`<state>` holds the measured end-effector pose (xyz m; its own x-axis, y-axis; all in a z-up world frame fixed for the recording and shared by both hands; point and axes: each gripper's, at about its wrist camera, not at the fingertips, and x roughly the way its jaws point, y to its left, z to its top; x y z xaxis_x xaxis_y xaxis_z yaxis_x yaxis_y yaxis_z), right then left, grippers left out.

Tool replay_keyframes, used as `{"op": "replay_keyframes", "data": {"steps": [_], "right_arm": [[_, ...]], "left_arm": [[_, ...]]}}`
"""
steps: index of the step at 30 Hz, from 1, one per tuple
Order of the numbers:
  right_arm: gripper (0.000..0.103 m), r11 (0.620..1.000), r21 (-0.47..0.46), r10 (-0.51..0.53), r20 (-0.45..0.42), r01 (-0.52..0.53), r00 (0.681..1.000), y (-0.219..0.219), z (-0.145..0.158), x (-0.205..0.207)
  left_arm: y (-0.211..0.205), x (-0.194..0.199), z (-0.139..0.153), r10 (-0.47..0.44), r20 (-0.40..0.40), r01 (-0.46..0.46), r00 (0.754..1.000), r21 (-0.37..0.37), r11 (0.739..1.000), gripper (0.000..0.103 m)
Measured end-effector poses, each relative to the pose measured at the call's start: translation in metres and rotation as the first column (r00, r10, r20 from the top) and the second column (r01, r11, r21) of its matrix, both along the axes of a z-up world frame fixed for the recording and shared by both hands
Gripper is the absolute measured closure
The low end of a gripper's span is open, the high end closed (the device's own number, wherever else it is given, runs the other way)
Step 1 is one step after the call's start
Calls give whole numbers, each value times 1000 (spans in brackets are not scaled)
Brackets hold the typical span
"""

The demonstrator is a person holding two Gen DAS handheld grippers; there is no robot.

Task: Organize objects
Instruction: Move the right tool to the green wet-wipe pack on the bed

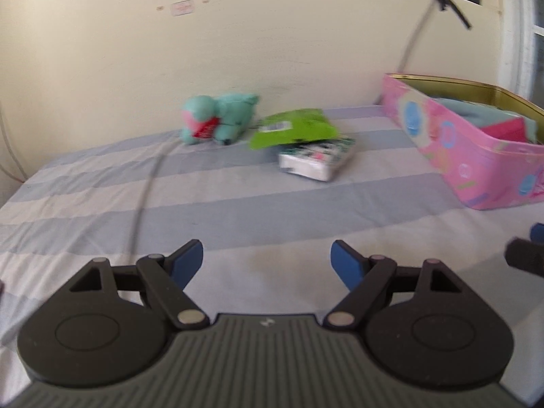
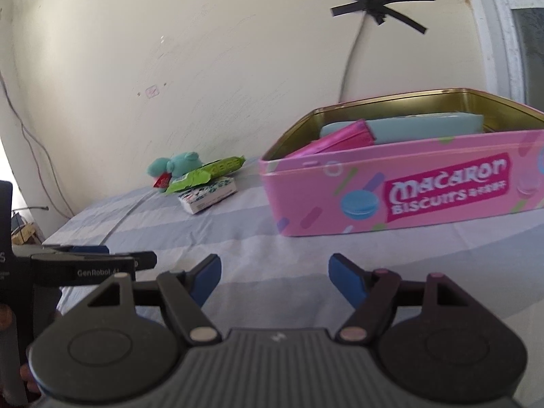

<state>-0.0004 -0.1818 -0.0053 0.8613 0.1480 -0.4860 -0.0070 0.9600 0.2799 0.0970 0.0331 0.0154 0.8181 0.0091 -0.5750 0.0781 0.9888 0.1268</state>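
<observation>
A pink biscuit tin (image 1: 452,142) (image 2: 408,187) stands open on the striped bedsheet, with a pale blue flat item (image 2: 425,127) and a magenta packet (image 2: 340,142) inside. Farther back, by the wall, lie a teal plush toy (image 1: 217,119) (image 2: 173,168), a green packet (image 1: 294,127) (image 2: 204,171) and, under it, a white patterned box (image 1: 318,159) (image 2: 209,193). My left gripper (image 1: 267,263) is open and empty above the sheet, well short of these items. My right gripper (image 2: 274,277) is also open and empty, in front of the tin. The left gripper's arm (image 2: 85,265) shows at the right wrist view's left edge.
The blue and white striped sheet (image 1: 238,210) covers the bed up to a cream wall (image 1: 238,34). A grey cable (image 1: 146,197) runs across the sheet on the left. Black tape (image 2: 380,5) holds a cord on the wall. A window frame (image 2: 503,34) is at the right.
</observation>
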Motion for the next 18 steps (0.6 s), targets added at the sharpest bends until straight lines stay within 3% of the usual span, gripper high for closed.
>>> {"op": "replay_keyframes", "data": {"steps": [5, 11, 18], "right_arm": [[30, 997, -23, 71, -16, -71, 997, 23, 0, 14], [28, 981, -56, 184, -41, -187, 982, 62, 1, 43], [6, 976, -139, 171, 38, -165, 984, 97, 21, 108]], "left_arm": [[32, 19, -1, 92, -23, -92, 996, -29, 995, 19], [65, 28, -9, 185, -65, -193, 981, -133, 972, 19], [74, 23, -4, 223, -41, -227, 974, -182, 957, 19]]}}
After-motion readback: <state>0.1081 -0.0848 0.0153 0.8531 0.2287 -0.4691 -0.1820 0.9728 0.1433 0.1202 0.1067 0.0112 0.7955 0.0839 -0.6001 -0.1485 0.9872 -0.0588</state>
